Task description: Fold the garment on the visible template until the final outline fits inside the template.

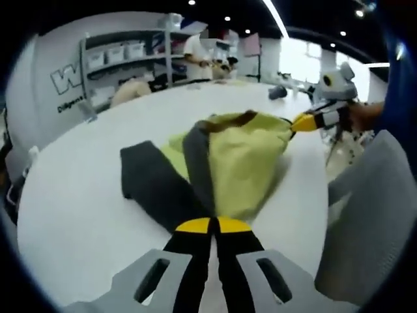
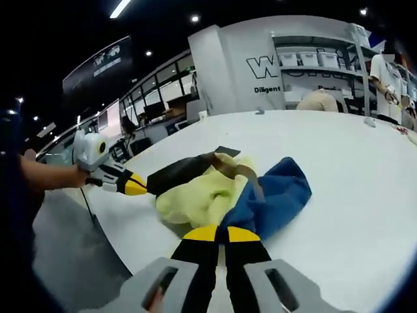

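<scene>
Where both tools [image 1: 212,225] [image 2: 217,233] pinch the garment [image 1: 244,163], its edges are hidden.

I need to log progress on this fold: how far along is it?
Early to midway. Done: the garment is bunched on the white table, with one dark sleeve still spread out. In hand: the left gripper and right gripper are each shut on an edge of the garment. Left: flattening it into a neat fold; I can't make out a template.
</scene>
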Demonstrator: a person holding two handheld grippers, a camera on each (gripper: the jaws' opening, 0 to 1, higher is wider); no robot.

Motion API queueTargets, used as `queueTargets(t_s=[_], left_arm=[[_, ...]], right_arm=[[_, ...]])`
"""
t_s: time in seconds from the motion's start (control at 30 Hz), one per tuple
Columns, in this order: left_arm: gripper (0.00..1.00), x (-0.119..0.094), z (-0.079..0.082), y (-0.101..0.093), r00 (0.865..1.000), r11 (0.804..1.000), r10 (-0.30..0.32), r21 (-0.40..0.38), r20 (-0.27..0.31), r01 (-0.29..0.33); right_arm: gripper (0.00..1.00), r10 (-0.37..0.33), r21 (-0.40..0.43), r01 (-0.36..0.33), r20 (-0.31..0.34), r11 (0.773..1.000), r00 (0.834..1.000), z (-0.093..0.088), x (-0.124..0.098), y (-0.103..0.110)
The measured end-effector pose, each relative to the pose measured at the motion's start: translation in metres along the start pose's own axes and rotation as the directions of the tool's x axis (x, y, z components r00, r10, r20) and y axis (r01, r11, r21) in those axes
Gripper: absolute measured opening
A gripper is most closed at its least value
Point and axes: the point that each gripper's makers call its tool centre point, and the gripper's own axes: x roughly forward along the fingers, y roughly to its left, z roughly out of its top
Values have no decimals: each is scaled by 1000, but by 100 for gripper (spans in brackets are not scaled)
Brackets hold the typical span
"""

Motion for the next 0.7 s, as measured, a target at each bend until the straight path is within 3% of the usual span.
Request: queueTargets(t_s=[0.1,0.27,0.57,0.7], left_arm=[[0,4,-10,-9,999,999,-23,48,-40,25],[0,6,-15,-18,998,997,-45,63,-54,48],[2,-6,-3,-13,996,993,-29,-114,80,38],[11,-16,8,-1,986,984,19,-178,165,11]], right_arm=[[0,5,-6,-5,-25,1000,1000,-9,-1,1],[0,4,-6,-4,-63,1000,998,-26,-2,1],[0,0,7,0,-74,1000,997,-33,1,0],[0,-1,10,2,-73,1000,997,-33,0,1]])
